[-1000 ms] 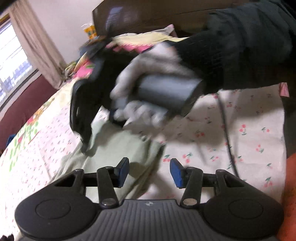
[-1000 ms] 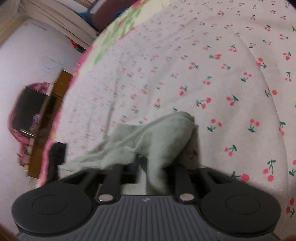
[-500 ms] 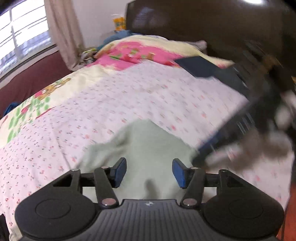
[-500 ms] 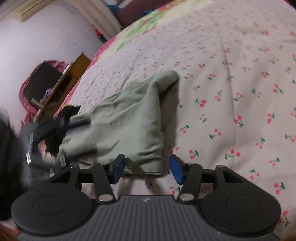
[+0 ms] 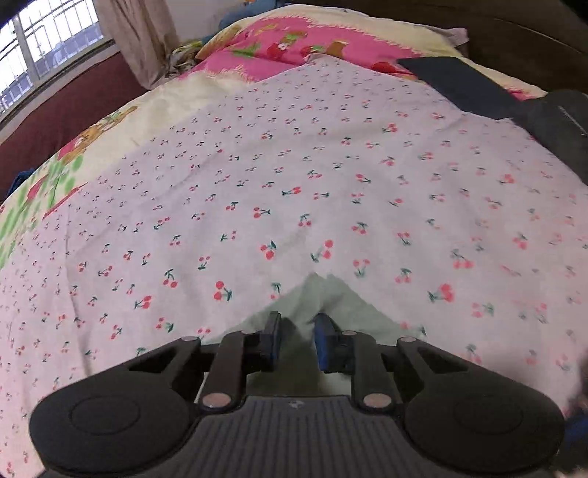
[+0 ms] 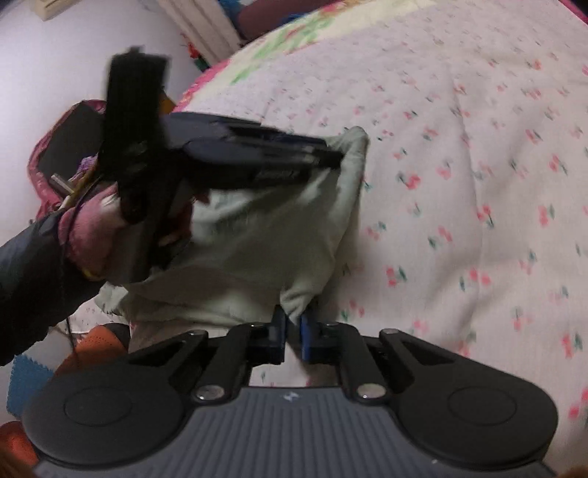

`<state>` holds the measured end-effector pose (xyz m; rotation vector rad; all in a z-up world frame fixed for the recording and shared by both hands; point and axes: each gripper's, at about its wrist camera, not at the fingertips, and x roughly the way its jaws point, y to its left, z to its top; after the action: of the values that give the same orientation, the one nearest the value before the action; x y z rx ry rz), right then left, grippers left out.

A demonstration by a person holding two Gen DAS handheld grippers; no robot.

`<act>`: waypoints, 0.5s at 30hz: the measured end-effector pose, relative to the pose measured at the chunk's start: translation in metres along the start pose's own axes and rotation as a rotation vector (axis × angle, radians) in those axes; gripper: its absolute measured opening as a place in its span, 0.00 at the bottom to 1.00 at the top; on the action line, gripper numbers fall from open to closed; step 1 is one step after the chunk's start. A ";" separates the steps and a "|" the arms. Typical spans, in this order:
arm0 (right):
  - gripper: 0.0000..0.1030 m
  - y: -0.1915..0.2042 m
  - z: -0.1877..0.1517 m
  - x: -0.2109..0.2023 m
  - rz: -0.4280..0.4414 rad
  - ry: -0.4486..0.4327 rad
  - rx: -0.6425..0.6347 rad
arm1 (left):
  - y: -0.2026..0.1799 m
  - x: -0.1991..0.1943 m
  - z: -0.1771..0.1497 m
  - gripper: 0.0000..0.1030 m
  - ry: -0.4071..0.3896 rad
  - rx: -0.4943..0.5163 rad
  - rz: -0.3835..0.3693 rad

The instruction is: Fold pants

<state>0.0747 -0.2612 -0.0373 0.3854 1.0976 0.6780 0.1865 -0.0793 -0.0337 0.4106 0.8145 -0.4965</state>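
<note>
The pale green pants (image 6: 264, 235) lie bunched on the cherry-print bedsheet (image 6: 459, 184). My right gripper (image 6: 292, 332) is shut on a near corner of the pants. In the right wrist view my left gripper (image 6: 336, 158) reaches over the cloth to its far corner and pinches it. In the left wrist view the left gripper (image 5: 297, 340) has its jaws narrowed around a peak of the green cloth (image 5: 319, 298), which rises between the blue pads (image 5: 322, 342).
The cherry-print sheet (image 5: 294, 165) covers the bed. Pink and yellow bedding (image 5: 294, 36) lies at the head, with a dark flat item (image 5: 459, 84) at the far right. A window and curtain (image 5: 139, 33) stand at the left. A dresser with clutter (image 6: 66, 147) stands beside the bed.
Both grippers were open above the pants half a second ago. Now both have closed on corners of the cloth, the left at the far corner, the right at the near one.
</note>
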 end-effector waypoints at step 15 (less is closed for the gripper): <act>0.31 0.026 -0.013 -0.010 -0.142 -0.082 -0.216 | 0.013 -0.045 -0.009 0.44 -0.077 -0.082 0.061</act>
<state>0.0521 -0.2496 -0.0200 0.1464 0.9533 0.6416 0.1624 -0.0526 -0.0022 0.3379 0.7433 -0.4185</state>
